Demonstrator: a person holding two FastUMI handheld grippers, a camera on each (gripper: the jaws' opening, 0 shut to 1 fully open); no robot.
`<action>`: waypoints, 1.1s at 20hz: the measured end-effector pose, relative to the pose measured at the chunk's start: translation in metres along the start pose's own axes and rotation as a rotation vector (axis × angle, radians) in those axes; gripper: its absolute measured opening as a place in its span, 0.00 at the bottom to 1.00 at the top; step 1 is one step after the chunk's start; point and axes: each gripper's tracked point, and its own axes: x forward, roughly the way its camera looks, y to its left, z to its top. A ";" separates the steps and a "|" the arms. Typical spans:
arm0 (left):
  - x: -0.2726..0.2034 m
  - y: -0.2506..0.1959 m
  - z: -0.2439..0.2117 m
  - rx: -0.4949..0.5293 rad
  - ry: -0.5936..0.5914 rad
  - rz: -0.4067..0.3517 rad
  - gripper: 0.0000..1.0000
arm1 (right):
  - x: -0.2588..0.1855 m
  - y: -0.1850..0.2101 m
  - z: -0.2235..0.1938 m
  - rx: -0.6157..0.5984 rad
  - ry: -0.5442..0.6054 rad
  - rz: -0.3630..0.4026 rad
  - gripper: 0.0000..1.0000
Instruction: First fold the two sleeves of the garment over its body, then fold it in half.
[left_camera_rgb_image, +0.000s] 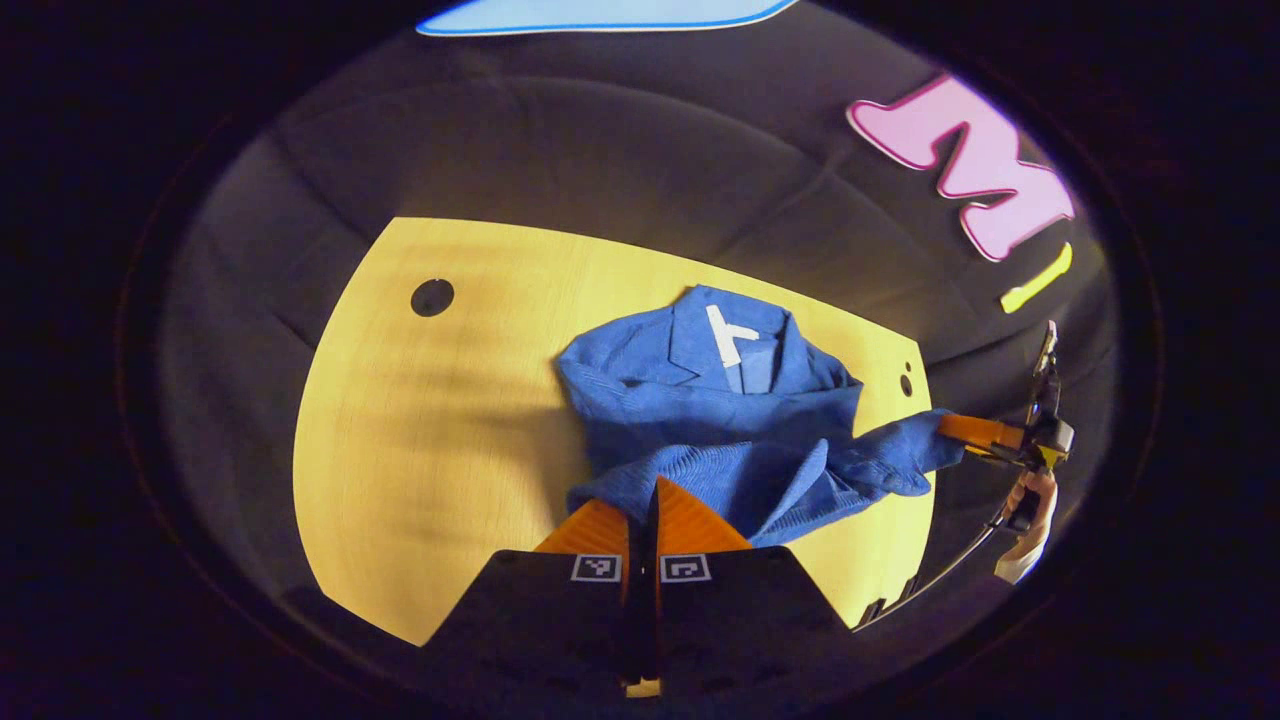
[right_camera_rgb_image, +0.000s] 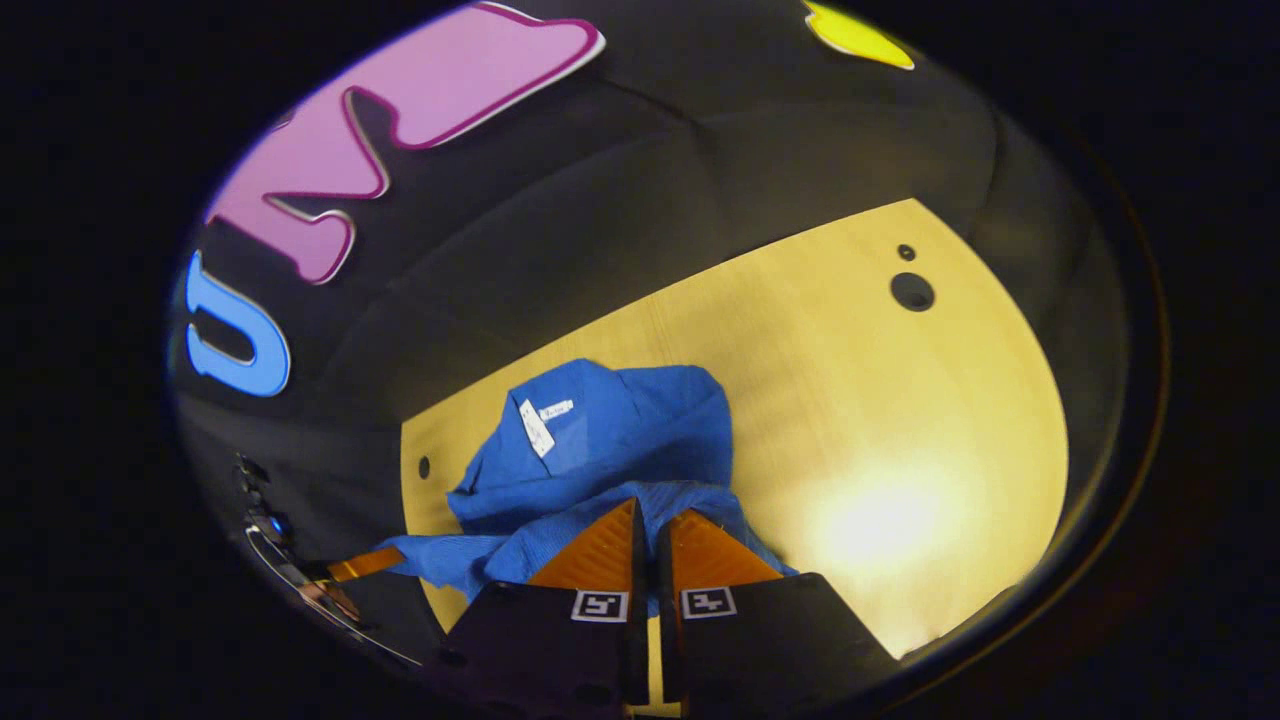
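Left gripper view. Left gripper (left_camera_rgb_image: 655, 492) at bottom centre, fingers pressed together on a fold of blue garment (left_camera_rgb_image: 715, 420), cloth pinched at the tips. Garment bunched on the yellow table (left_camera_rgb_image: 420, 430), directly ahead of the tips and spreading to the right of them; collar with white tag (left_camera_rgb_image: 728, 336) at the far end, beyond the tips. One sleeve (left_camera_rgb_image: 885, 455) stretched out to the right, off past the table edge, its end clamped in the right gripper (left_camera_rgb_image: 955, 432), held by a hand (left_camera_rgb_image: 1030, 520) well right of the left tips. Round hole (left_camera_rgb_image: 432, 297) in the tabletop far ahead and left of the tips.

Right gripper view. Right gripper (right_camera_rgb_image: 645, 520) at bottom centre, fingers drawn close with only a thin slit between, blue cloth bunched at and around the tips; apparently gripped. Garment (right_camera_rgb_image: 600, 440) lying ahead and left of the tips, white tag (right_camera_rgb_image: 536, 427) up at the collar. Table (right_camera_rgb_image: 880, 420) bare ahead and to the right of the tips. Other gripper (right_camera_rgb_image: 375, 562) low at left, touching a stretched blue sleeve end (right_camera_rgb_image: 430, 560); cannot tell its grip from here.
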 end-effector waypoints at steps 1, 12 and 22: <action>0.015 0.004 0.010 -0.022 -0.010 0.002 0.00 | 0.018 0.000 0.004 0.007 -0.008 0.019 0.05; 0.072 0.012 0.077 -0.177 -0.244 0.042 0.53 | 0.100 0.017 0.064 0.215 -0.152 0.182 0.21; -0.003 -0.004 0.092 -0.020 -0.515 0.186 0.84 | 0.032 0.028 0.075 -0.063 -0.376 0.197 0.97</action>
